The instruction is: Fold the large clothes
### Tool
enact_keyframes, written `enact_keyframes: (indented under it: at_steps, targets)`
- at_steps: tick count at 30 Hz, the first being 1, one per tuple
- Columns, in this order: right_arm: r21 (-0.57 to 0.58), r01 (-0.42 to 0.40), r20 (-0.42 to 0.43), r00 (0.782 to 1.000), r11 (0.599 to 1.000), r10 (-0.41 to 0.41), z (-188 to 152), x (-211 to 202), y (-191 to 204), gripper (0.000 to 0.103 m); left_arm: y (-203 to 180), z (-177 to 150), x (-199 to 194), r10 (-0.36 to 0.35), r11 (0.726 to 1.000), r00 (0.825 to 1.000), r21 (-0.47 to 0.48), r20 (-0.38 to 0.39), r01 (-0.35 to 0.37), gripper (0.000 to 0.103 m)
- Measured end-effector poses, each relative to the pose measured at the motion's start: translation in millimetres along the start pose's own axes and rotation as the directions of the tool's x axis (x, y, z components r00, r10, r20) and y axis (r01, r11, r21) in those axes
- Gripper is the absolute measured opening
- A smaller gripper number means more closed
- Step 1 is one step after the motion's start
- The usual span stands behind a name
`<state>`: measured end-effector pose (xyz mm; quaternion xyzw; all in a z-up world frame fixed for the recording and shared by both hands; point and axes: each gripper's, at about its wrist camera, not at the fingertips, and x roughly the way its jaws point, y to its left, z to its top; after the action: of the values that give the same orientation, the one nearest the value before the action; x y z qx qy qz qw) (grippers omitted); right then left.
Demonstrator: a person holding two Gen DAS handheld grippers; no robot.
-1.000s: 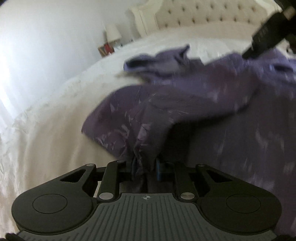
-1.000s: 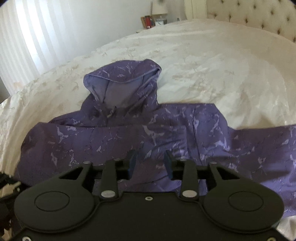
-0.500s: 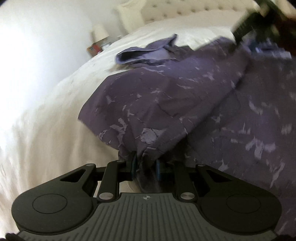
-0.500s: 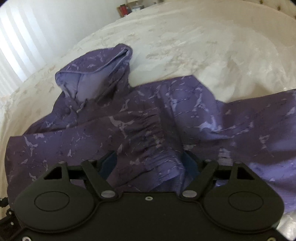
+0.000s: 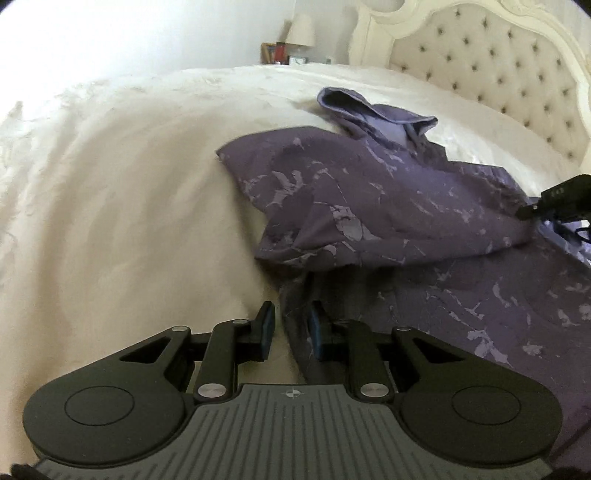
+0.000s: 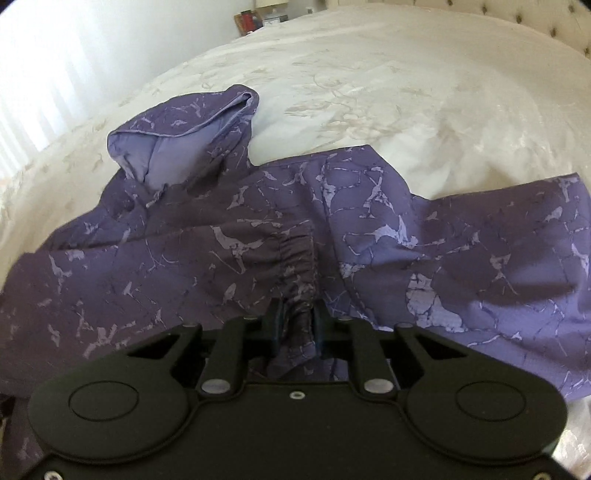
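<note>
Since the earlier frames, the right tongs [image 6: 295, 325] had dropped onto the gathered cuff and drawn in from a wide spread, and the left wrist had rolled, bringing the bed level in its view. The right tongs were closing, with the elastic cuff [image 6: 297, 266] of the sleeve bunched between the pads. The left tongs [image 5: 291, 326] stood narrowly parted; a fold of the jacket's edge lay between the fingers against the right-hand pad, while a gap showed beside the left-hand pad, so a firm pinch could not be confirmed.

The purple hooded jacket [image 6: 369, 221] lay spread on the bed [image 6: 388, 81], front of the tongs in both views. One sleeve was folded across the body towards the centre, its cuff at the right tongs. The other sleeve [image 6: 517, 236] extended to the right in the right wrist view. The hood [image 5: 369, 110] lay open towards the tufted headboard [image 5: 498, 66]. In the left wrist view, the right tool [image 5: 561, 197] appeared at the right edge, touching the fabric. A lamp [image 5: 301, 31] stood beyond the bed.
</note>
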<state>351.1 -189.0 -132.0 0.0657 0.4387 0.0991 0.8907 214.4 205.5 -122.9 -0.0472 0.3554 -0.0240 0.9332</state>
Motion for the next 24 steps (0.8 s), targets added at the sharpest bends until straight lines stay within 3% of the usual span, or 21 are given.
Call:
enact_keyframes:
  at_steps: [2, 7, 11, 13, 15, 17, 20, 22, 24]
  targets:
    - [-0.009, -0.006, 0.007, 1.0, 1.0, 0.006, 1.3, -3.6, 0.3, 0.025, -1.7, 3.3, -13.2, 0.019, 1.0, 1.0, 0.002, 0.023, -0.019, 0.02]
    - [-0.019, -0.019, 0.018, 1.0, 1.0, 0.019, 1.3, -9.3, -0.1, 0.026, -13.7, 35.7, -41.0, 0.049, 0.999, 0.986, 0.015, 0.162, -0.052, 0.024]
    - [-0.003, -0.025, 0.017, 1.0, 1.0, 0.025, 1.5, -11.6, -1.1, 0.032, -13.5, 55.5, -18.2, 0.091, 0.996, 0.988, 0.002, 0.122, -0.092, 0.028]
    - [-0.004, -0.031, 0.023, 0.999, 1.0, 0.031, 2.8, -14.0, -1.0, 0.035, -5.9, 60.8, -2.6, 0.066, 0.996, 0.995, -0.069, 0.081, -0.061, 0.031]
    - [-0.007, -0.028, 0.033, 0.999, 1.0, 0.028, 4.9, -16.6, -0.6, 0.039, 2.3, 58.6, 12.7, 0.038, 0.989, 0.999, -0.141, 0.031, -0.034, 0.043]
    - [-0.008, 0.0, 0.053, 0.999, 1.0, 0.001, 8.5, -21.6, 1.2, 0.04, 7.0, 46.3, 20.4, 0.045, 0.977, 0.999, -0.209, -0.021, -0.049, 0.044]
    - [-0.049, 0.019, 0.117, 0.993, 0.999, -0.013, 16.7, -38.1, 12.4, 0.045, 8.6, 31.7, 17.9, 0.023, 0.97, 1.0, -0.241, -0.004, -0.023, 0.045]
    - [-0.103, 0.016, 0.159, 0.987, 0.995, 0.001, 23.5, -48.8, 27.2, 0.06, 6.4, 25.7, 14.1, 0.014, 0.974, 1.0, -0.224, 0.016, -0.01, 0.045]
    - [-0.17, -0.004, 0.193, 0.981, 0.986, 0.037, 31.1, -56.4, 48.2, 0.061, 5.1, 20.8, 13.5, -0.013, 0.975, 1.0, -0.219, 0.024, 0.018, 0.045]
